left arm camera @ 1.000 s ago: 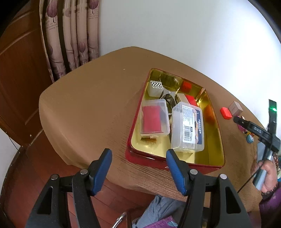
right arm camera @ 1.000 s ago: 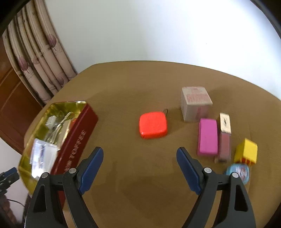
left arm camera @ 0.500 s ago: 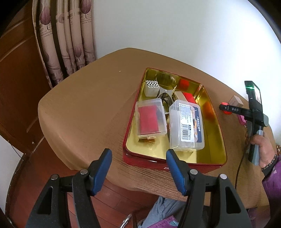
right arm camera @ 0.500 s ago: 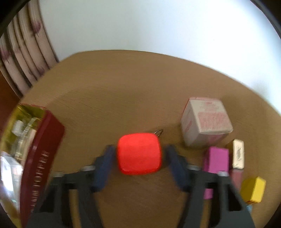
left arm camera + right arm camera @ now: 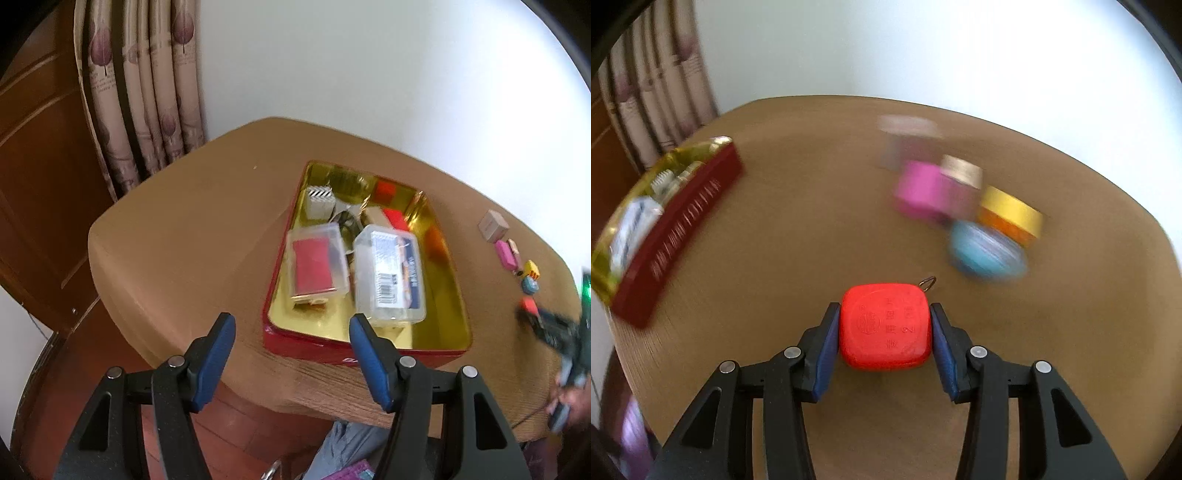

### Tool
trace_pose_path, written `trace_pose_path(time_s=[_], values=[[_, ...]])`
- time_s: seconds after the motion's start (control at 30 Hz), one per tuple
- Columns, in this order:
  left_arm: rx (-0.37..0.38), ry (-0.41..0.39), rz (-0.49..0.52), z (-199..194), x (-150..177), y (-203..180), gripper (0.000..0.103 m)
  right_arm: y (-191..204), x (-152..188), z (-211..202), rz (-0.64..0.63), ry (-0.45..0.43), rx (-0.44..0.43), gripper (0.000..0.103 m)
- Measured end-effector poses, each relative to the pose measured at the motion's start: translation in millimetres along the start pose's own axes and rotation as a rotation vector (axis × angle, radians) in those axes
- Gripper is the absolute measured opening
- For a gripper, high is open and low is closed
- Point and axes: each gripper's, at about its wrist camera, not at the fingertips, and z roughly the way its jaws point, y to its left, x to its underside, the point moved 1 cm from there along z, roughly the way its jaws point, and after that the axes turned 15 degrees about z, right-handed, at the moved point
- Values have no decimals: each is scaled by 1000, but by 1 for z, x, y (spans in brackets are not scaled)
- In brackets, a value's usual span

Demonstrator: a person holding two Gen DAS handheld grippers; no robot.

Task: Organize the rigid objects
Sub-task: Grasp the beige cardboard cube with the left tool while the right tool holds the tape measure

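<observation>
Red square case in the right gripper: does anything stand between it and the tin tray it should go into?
Nothing visible does. The right gripper holds the red square case, and only bare brown tabletop lies between it and the red tin tray to the left; the small items sit off to the right.

Curtain, wall and wood at the table's edge
A patterned curtain (image 5: 144, 92) hangs beside the white wall (image 5: 369, 66); brown wood panelling (image 5: 40, 155) stands left of it.

Right gripper (image 5: 884, 334): blue pads pressed on both sides of red square case (image 5: 885, 325), small metal ring at its far corner. Far left: red tin (image 5: 679, 229), blurred. Far right: pink block (image 5: 918, 190), yellow block (image 5: 1012, 212), blue disc (image 5: 986, 251), all blurred, clustered.
</observation>
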Motion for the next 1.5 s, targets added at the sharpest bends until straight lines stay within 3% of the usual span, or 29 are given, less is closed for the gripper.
trace_pose_path(time_s=[0.17, 0.27, 0.37, 0.5, 0.77, 0.83, 1.03, 1.23, 1.5], values=[[117, -7, 44, -7, -7, -25, 66, -92, 5, -21, 112, -30, 137, 43], [241, 32, 72, -3, -24, -60, 66, -125, 0, -26, 136, -75, 205, 43], [313, 69, 103, 3, -54, -96, 66, -150, -2, -25, 164, -105, 224, 43], [390, 100, 177, 26, -116, -159, 66, -165, 0, -26, 213, -109, 155, 43], [347, 166, 327, 93, -209, -262, 66, -180, 4, -36, 293, -106, 20, 44], [354, 242, 301, 119, -224, -279, 66, -176, 0, -36, 296, -105, -1, 44], [321, 356, 245, 165, -242, -297, 66, -178, -2, -35, 301, -99, -62, 44], [355, 415, 148, 192, -251, -295, 66, -177, -4, -33, 301, -95, -90, 44], [328, 491, 151, 219, -251, -309, 66, -184, 1, -42, 303, -93, -105, 46]])
